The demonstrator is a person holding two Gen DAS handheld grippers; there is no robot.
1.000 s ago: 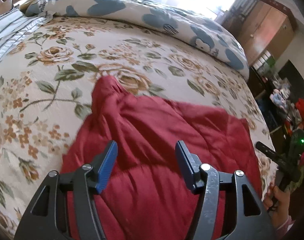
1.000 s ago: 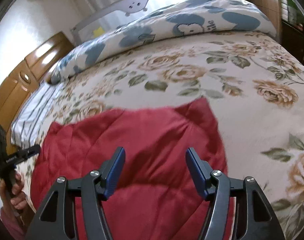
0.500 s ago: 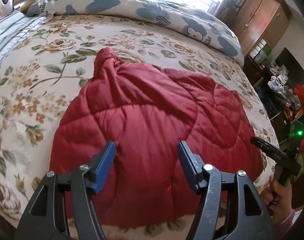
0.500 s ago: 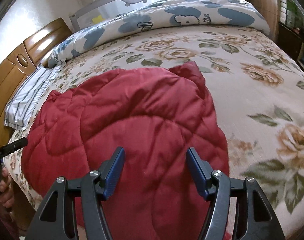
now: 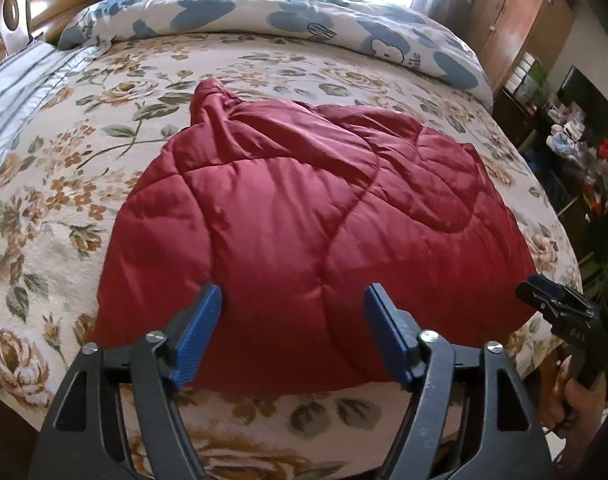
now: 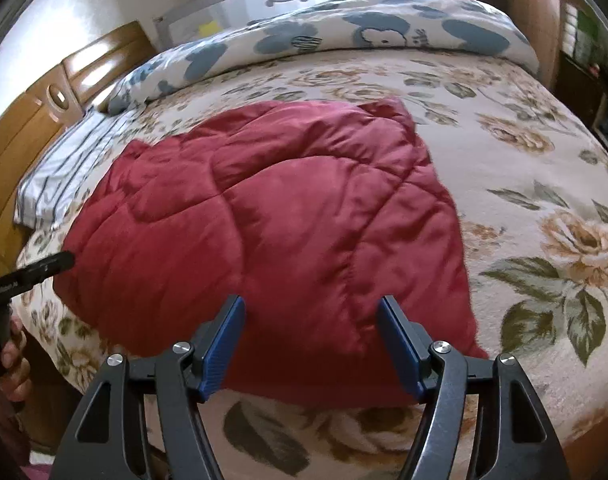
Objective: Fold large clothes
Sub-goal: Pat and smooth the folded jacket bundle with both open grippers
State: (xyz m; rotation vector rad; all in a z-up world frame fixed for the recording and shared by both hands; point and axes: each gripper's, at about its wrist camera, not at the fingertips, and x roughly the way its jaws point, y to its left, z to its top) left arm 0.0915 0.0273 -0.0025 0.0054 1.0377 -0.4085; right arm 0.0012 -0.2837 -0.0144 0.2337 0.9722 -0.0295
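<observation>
Cream cloth printed with tan roses and green leaves covers the bed, which fills most of both views. Along its far edge lies a rolled white duvet with blue blotches and a cartoon bear. A wooden headboard stands at the left end, with a grey-striped pillow lying against it. A wooden wardrobe stands past the bed's right end in the left wrist view, with cluttered shelves below it.

The red quilted jacket lies on the bed near its front edge, folded into a rounded, puffy bundle. 1 bunched end pokes up toward the far side, and the bundle's near hem sits just short of the bed's edge.

The left tongs hover over the near hem, pointing steeply down. Their jaws are opening; the blue pads stand apart, and nothing is gripped between them. The right tongs hang over the jacket's other half, near its right corner. Their jaws are opening too, and their pads press on nothing.

Each view catches the other tool at its margin. The right hand wraps a black handle at the lower right, and the left hand shows at the lower left.
</observation>
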